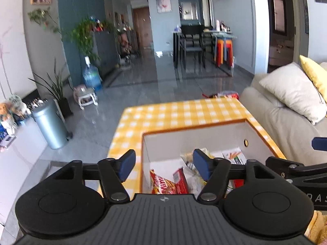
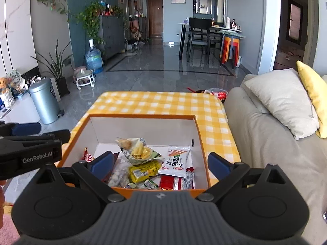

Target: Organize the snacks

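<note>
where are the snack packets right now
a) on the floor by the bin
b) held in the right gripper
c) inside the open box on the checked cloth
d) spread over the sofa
c: the snack packets lie on the bottom of the open box, which stands on the checked cloth, and the right gripper is open and holds nothing.

yellow-white checked tablecloth [image 2: 163,104], orange-rimmed white box [image 2: 143,126], yellow cushion [image 2: 312,96]

Snacks [image 2: 147,163] lie in the box [image 2: 143,126] on the table [image 2: 159,102]; sofa [image 2: 255,143] apparently right.
</note>
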A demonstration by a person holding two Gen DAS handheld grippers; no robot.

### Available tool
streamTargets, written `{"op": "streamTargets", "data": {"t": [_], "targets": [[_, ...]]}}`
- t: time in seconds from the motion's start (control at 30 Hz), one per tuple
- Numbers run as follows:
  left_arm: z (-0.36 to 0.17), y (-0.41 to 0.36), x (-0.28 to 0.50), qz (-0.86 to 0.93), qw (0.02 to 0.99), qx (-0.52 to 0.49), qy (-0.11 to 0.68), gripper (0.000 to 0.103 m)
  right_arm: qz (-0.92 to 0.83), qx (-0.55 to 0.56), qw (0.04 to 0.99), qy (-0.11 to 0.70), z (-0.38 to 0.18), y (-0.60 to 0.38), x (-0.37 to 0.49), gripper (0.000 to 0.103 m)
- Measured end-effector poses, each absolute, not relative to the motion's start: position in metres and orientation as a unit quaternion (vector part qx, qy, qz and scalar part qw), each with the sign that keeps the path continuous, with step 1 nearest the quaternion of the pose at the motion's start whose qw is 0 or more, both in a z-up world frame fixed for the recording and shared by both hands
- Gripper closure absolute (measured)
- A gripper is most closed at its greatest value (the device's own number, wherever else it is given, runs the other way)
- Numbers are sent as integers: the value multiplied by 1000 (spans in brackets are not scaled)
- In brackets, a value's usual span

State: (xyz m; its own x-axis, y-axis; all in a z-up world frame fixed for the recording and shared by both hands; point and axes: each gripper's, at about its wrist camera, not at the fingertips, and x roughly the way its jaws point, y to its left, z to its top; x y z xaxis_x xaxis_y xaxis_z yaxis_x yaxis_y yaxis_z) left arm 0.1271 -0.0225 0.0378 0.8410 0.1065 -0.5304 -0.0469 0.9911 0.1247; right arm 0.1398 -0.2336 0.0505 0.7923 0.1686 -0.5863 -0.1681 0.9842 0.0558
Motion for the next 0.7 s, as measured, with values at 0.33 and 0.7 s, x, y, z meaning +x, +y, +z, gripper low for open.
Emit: {"op": "streamTargets", "data": {"t": [0.33, 0.7], "targets": [[40, -21, 100, 65, 964, 50, 252, 9, 81, 8, 964, 252, 66, -238, 94, 7], [22, -24, 98, 67, 957, 54, 277, 9, 92, 9, 959, 266, 48, -237, 91, 4]]}}
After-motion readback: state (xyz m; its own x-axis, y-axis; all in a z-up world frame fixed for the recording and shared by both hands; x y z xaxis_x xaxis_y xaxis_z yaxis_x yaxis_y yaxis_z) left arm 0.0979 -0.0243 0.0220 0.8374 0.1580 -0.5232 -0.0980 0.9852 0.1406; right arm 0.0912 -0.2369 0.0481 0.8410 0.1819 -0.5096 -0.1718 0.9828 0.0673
